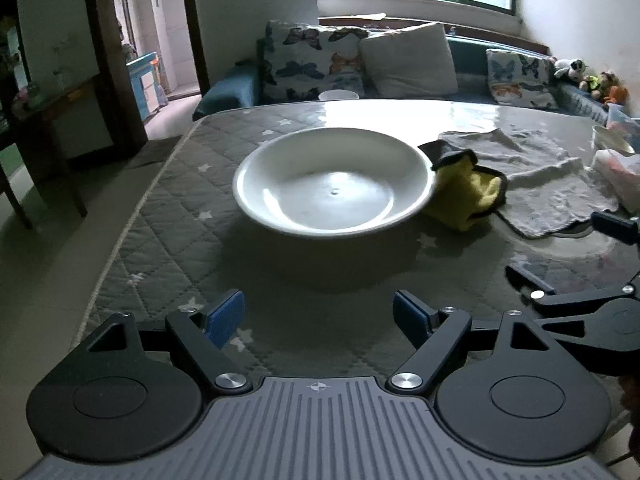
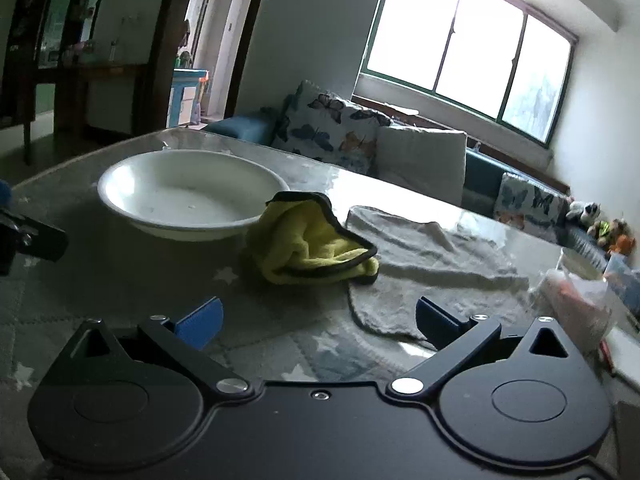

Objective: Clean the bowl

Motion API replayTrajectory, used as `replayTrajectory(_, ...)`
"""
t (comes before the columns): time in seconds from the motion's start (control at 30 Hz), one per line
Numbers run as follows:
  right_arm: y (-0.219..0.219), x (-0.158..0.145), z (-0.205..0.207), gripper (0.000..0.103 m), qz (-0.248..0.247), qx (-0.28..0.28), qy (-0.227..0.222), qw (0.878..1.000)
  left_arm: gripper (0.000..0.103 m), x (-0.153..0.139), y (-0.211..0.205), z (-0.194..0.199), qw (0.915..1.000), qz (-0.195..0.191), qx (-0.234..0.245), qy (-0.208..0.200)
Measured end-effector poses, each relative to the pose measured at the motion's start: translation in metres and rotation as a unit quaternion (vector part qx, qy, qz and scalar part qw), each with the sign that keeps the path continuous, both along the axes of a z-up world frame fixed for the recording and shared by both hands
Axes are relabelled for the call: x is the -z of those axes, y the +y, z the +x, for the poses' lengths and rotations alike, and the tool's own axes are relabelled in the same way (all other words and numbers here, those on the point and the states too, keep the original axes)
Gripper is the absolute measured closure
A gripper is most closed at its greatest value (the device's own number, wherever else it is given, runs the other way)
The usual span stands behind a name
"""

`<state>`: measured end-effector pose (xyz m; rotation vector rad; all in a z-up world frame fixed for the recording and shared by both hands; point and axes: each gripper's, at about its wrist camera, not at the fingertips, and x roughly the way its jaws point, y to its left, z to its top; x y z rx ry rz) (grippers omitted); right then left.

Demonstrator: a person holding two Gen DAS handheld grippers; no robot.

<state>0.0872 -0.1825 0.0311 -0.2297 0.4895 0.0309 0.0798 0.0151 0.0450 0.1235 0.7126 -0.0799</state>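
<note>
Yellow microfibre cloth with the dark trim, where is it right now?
The crumpled yellow microfibre cloth lies on the table against the white bowl's right rim, partly on the grey towel.

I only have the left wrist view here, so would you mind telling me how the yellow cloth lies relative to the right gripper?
Observer: The yellow cloth lies bunched ahead of the open right gripper, untouched.
Operator: Does it touch the bowl?
Observer: It rests against the bowl rim's right side.
Operator: And the grey towel?
Observer: The grey towel lies flat, its near corner between the right fingers.
</note>
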Motion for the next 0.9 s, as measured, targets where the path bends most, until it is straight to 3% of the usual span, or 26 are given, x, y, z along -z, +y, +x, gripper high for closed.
replayTrajectory(0.53,-0.008,-0.006,-0.004,0.0,0.08,0.014,0.019,0.996,0.021,-0.006,-0.009,-0.005,0.9999,-0.011,0.004,0.002)
replayTrajectory(0.9,-0.01,-0.014,-0.011,0.0,0.09,0.024,0.005,0.996,0.021,-0.013,-0.015,-0.008,0.9998,-0.017,0.009,-0.003)
